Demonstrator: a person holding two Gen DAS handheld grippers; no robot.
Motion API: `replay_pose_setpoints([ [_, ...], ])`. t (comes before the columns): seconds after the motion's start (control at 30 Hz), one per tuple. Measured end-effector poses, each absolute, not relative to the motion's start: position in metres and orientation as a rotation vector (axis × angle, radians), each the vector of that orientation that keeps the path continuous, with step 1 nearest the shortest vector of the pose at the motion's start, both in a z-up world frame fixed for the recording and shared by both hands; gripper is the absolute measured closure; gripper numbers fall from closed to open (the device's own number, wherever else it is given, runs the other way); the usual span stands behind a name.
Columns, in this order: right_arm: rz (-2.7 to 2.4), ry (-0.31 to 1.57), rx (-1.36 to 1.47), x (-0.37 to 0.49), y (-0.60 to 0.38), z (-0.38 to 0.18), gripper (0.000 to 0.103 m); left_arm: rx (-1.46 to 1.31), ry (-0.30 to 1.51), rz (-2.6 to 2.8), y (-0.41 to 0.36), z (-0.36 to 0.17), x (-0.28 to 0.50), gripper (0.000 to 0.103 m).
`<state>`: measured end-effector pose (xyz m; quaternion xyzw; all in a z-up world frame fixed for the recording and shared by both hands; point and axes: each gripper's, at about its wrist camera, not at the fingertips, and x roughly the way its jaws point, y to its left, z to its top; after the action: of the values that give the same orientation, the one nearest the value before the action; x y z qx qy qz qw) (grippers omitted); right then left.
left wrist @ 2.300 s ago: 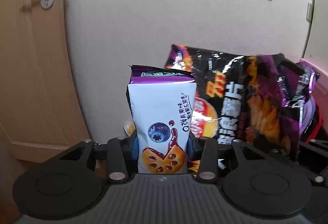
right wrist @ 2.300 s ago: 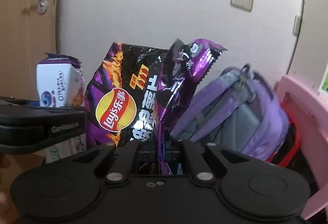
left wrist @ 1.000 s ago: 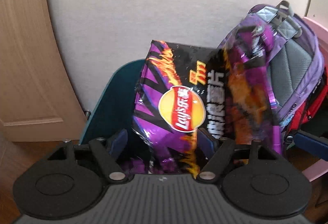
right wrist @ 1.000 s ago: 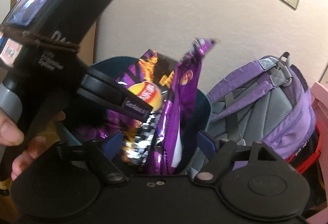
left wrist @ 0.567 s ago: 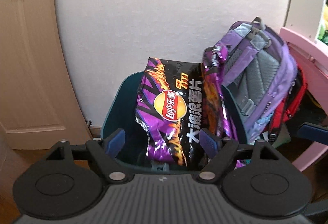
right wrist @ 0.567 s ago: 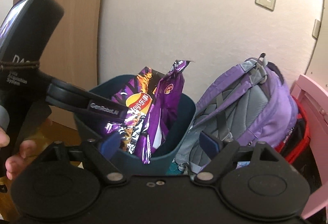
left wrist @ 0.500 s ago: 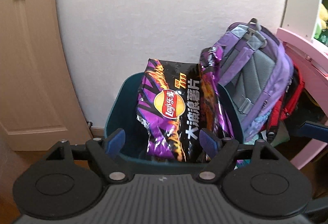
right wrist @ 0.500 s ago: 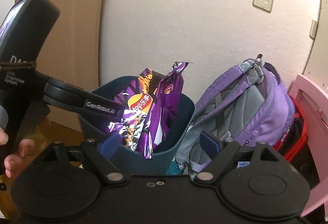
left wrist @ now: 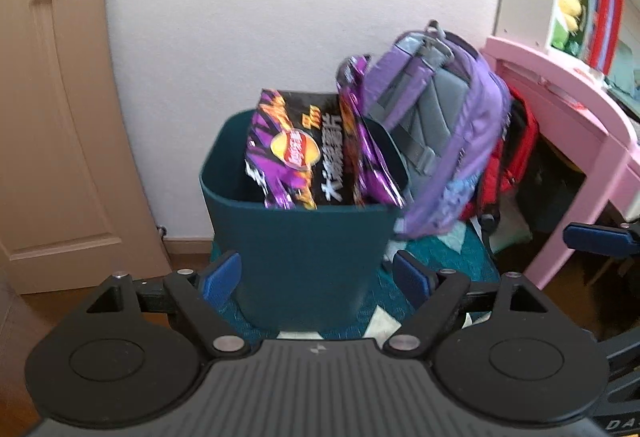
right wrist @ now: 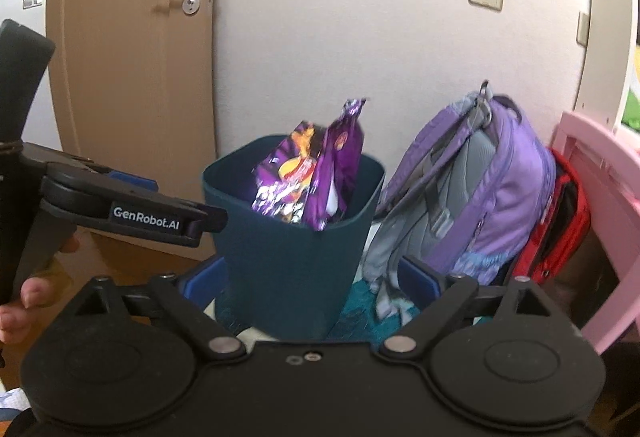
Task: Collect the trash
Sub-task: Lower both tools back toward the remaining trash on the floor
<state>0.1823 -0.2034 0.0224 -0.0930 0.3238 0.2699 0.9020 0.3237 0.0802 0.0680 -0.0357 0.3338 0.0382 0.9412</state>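
Through my left wrist camera, my left gripper (left wrist: 316, 273) has nothing in it; its blue pads (left wrist: 222, 274) are wide apart and still opening, framing only the front wall of the dark teal plastic bin (left wrist: 308, 237) without touching it. The trash sits in that bin: a black and purple crisp bag with a red and yellow logo (left wrist: 296, 153) stands upright, and a narrower purple foil wrapper (left wrist: 362, 157) leans against its right side, both poking above the rim. A purple and grey backpack (left wrist: 448, 141) leans right against the bin's right side, with a red bag (left wrist: 516, 161) behind it and a pink table (left wrist: 576, 105) further right. A tan wooden door (left wrist: 52, 109) fills the left, and the floor between it and the bin is open. The bin's base is hidden behind my gripper body. One blue pad of my right gripper (left wrist: 596, 237) pokes in at the right edge.

From my right wrist camera, my right gripper (right wrist: 308, 277) is likewise empty, its jaws wide and still spreading either side of the bin (right wrist: 288, 249). The two wrappers are blurred here and their print is unreadable. My left gripper's black finger (right wrist: 132, 213) reaches in from the left, its tip near the bin's rim, and my left hand (right wrist: 24, 301) is cut off at the frame edge. The backpack (right wrist: 480, 189) crowds the bin's right side.
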Motion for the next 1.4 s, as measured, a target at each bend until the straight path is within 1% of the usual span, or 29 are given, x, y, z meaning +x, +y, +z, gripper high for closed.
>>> replay_pose_setpoints([
  [0.23,0.569,0.723,-0.155,0.157,-0.218,-0.016,0.007,-0.009,0.695,0.061,0.061,0.039,0.294,0.02],
  [0.3,0.564,0.739,-0.146,0.153,-0.223,-0.029,0.007,-0.005,0.707,0.055,0.059,0.029,0.289,0.018],
  [0.6,0.488,0.844,-0.044,0.152,-0.246,-0.098,0.006,-0.031,0.834,0.005,0.055,-0.043,0.29,0.017],
  [0.73,0.442,0.91,-0.022,0.156,-0.25,-0.139,0.006,-0.041,0.906,0.007,0.053,-0.085,0.297,0.013],
  [0.9,0.382,1.015,-0.014,0.164,-0.253,-0.2,0.006,-0.06,1.023,0.014,0.05,-0.145,0.312,0.013],
  [1.17,0.315,1.18,-0.024,0.183,-0.252,-0.303,0.006,-0.093,1.227,0.051,0.058,-0.257,0.352,0.013],
  [1.4,0.29,1.313,-0.019,0.2,-0.245,-0.389,0.006,-0.084,1.358,0.101,0.064,-0.353,0.392,0.013],
])
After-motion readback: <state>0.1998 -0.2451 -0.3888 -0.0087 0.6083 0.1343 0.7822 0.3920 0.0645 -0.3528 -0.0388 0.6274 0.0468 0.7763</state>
